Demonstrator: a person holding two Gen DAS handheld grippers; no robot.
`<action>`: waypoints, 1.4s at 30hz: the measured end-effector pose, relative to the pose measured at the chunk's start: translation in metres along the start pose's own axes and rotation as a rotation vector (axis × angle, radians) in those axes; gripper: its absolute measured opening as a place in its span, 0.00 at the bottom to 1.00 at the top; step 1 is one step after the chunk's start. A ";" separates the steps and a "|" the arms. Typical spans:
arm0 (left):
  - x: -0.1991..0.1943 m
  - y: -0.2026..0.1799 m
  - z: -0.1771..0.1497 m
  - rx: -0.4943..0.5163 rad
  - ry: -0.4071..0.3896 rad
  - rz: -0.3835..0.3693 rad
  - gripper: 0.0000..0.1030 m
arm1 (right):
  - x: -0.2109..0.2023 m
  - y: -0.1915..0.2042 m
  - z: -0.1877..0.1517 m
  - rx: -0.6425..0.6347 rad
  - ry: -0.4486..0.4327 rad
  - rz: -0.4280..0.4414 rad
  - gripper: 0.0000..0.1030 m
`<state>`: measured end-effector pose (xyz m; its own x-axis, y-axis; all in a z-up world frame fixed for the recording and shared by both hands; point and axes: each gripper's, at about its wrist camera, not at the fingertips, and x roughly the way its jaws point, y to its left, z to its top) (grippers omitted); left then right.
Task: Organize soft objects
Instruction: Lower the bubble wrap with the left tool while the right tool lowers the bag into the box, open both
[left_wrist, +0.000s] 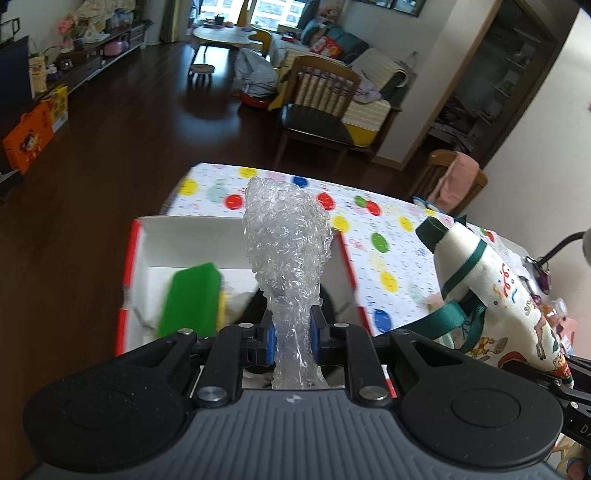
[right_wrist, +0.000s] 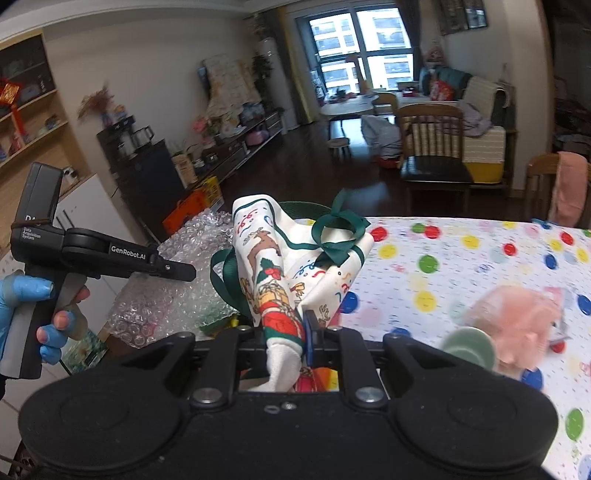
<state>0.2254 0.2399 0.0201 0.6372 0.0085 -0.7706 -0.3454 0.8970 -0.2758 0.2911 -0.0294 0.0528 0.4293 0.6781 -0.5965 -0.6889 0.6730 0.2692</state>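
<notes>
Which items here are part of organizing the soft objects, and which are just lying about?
In the job:
- bubble wrap, held in the left gripper
- cloth bag, held in the right gripper
- box with a green sponge inside
- pink soft thing on the table, blurred

Lying about:
- chair
- orange carton on the floor
- stool

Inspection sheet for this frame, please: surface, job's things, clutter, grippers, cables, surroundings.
Surface: table under a polka-dot cloth.
Job's things: bubble wrap; printed cloth bag with green straps; open box holding a green sponge.
Clutter: blurred pink soft thing and green disc on the cloth.
Grippers: left gripper shut on the bubble wrap; right gripper shut on the bag.
Cables: nothing seen.
Surroundings: living room, wooden chair, dark floor, window.
</notes>
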 end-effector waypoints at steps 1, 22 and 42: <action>-0.001 0.005 0.001 -0.002 -0.002 0.006 0.17 | 0.005 0.005 0.002 -0.005 0.005 0.004 0.14; 0.052 0.069 0.004 0.041 0.034 0.127 0.17 | 0.130 0.070 0.009 -0.067 0.144 -0.030 0.14; 0.121 0.057 -0.008 0.124 0.141 0.129 0.17 | 0.182 0.064 -0.009 -0.028 0.222 -0.100 0.14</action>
<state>0.2768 0.2888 -0.0932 0.4875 0.0720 -0.8701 -0.3244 0.9402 -0.1039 0.3197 0.1349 -0.0455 0.3593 0.5250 -0.7716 -0.6668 0.7228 0.1813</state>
